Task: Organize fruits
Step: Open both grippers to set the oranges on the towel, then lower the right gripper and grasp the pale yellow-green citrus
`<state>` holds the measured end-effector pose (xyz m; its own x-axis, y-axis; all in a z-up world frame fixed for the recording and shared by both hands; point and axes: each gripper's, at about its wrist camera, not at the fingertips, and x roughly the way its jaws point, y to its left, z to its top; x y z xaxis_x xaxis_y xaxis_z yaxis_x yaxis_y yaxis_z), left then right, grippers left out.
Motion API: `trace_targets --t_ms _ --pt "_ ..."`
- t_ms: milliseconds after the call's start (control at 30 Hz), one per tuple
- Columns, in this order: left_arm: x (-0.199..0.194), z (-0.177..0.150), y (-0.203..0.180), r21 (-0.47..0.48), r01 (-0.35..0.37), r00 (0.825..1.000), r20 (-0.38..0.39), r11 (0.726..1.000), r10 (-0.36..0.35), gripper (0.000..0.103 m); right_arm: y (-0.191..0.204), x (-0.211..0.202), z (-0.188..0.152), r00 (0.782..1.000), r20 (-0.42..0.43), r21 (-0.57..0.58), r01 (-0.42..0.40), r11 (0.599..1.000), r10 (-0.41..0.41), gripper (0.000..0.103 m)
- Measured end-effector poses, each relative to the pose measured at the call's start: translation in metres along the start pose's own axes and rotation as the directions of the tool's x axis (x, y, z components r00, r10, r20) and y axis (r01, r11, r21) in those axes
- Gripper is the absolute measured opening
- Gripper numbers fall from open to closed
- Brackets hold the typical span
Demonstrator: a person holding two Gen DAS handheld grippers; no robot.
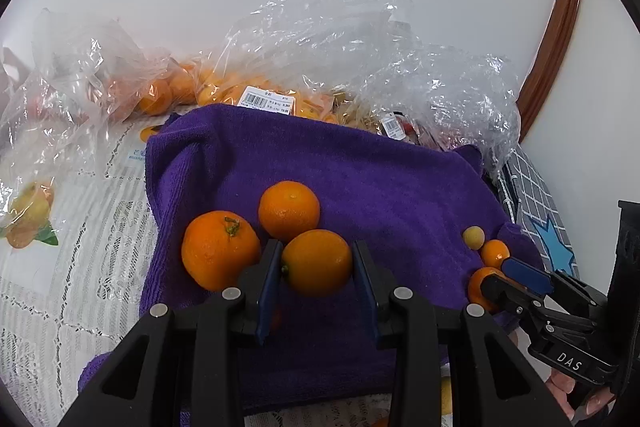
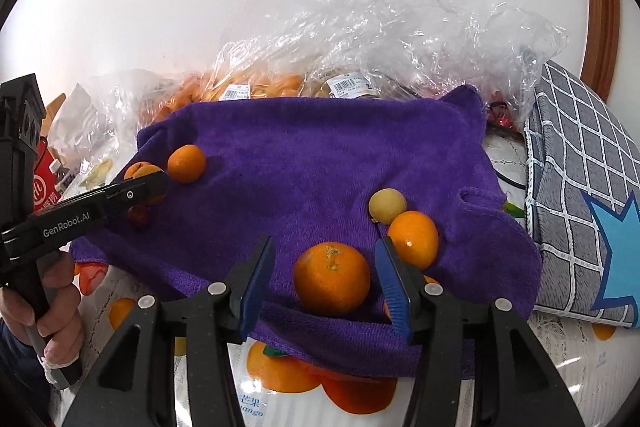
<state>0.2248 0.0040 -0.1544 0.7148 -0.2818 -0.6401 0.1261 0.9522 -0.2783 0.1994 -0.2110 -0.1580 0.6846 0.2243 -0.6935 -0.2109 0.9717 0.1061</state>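
Left gripper (image 1: 316,267) is clamped on a smooth round orange citrus fruit (image 1: 317,263), both blue pads pressing its sides, low over the purple terry towel (image 1: 360,179); my read is it's being set into the cluster with the 2 other large oranges: the stem-topped orange (image 1: 220,249) just beside its left pad and the rear orange (image 1: 289,205) touching the held one. Right gripper (image 2: 326,277) stands part-open around a dimpled orange with a pale stem scar (image 2: 332,278); gaps show on both sides, so it holds nothing and the fruit sits on the towel near its front edge. Looks like sorting by size: large ones to the left, small ones to the right. Count on towel: 3 large oranges left, 3 small fruit right, namely the dimpled orange, a smaller glossy orange (image 2: 413,239) and 1 pale yellow round fruit (image 2: 387,205), those 2 touching. Crinkled clear plastic bags (image 1: 320,39) of more oranges sit behind the towel; count inside unreadable.
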Motion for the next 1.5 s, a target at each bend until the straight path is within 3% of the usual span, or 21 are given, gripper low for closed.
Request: trace_targets --t_ms 567,800,1133,1500 --pt "0.003 -0.001 0.000 0.006 0.007 1.000 -0.017 1.000 -0.007 0.034 -0.004 -0.008 -0.002 0.999 0.030 0.038 0.041 0.998 -0.042 0.052" --pt "-0.005 -0.003 -0.002 0.014 0.013 1.000 0.017 1.000 -0.013 0.040 -0.003 -0.024 -0.006 0.996 0.067 0.062 0.060 0.996 -0.064 0.052" --pt "-0.034 -0.007 -0.002 0.024 -0.023 0.989 0.149 0.999 0.019 0.044 0.009 -0.071 -0.019 0.991 0.093 0.076 0.093 0.993 -0.099 0.052" --pt "-0.070 -0.028 0.015 -0.029 -0.004 0.985 0.173 1.000 0.009 0.046 0.029 -0.120 -0.037 0.978 0.151 0.043 0.140 0.989 -0.145 0.057"
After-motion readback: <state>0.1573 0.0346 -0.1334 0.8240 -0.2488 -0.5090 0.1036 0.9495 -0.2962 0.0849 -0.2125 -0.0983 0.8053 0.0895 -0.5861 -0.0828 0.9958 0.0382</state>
